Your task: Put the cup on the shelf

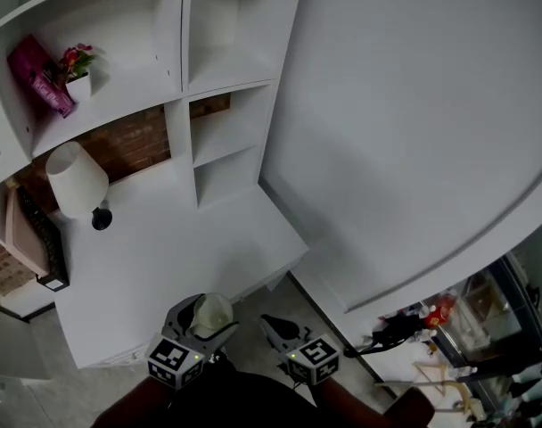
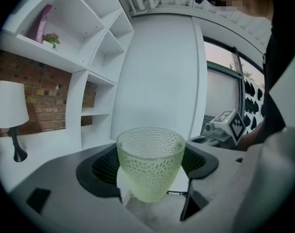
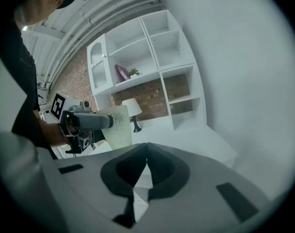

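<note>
A pale green dimpled glass cup [image 2: 150, 166] stands upright between the jaws of my left gripper [image 2: 150, 171], which is shut on it. From the head view the cup [image 1: 212, 313] shows near the desk's front edge, with the left gripper [image 1: 200, 324] round it. The right gripper view shows the same cup [image 3: 116, 127] at the left. My right gripper [image 3: 146, 171] is shut with nothing in it; it hangs beside the left one, below the desk edge [image 1: 284, 333]. The white shelf unit [image 1: 222, 105] rises behind the desk.
A white lamp [image 1: 78, 181] stands on the white desk [image 1: 182, 239] at the left. A small potted flower [image 1: 77, 69] and a pink book [image 1: 35, 74] sit on an upper shelf. A large white panel [image 1: 414, 123] fills the right side.
</note>
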Available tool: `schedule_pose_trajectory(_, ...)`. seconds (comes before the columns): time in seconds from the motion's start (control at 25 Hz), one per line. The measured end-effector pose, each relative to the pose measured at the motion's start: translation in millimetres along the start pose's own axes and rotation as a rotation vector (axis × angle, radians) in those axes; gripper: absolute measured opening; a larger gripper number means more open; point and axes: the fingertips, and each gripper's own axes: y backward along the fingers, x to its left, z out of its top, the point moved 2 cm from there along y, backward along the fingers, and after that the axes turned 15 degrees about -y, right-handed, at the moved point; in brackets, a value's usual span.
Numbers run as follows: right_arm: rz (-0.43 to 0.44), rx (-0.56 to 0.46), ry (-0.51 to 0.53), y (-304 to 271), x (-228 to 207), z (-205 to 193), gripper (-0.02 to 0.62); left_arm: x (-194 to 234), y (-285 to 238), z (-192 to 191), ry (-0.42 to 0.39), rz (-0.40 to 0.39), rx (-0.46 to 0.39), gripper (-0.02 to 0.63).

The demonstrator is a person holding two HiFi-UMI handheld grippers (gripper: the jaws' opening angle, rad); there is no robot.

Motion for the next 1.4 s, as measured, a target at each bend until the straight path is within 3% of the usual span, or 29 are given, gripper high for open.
schedule_pose_trajectory(0.68, -0.012, 0.009, 0.021, -101, -24, 53, 0.005, 113, -47, -5, -0.029, -0.022, -0.009, 0.382)
schedule_pose_trajectory(1.04, -0.004, 0.012, 0.022, -116, -29, 65, 0.005, 127, -55, -15, -0.027, -0.019, 0.007, 0.382)
schedule_pose_trajectory(1.4, 0.071, 0.006, 0.044, -136, -50, 96, 0.005, 136, -71, -5, -0.010, 0.060, 0.026, 0.382)
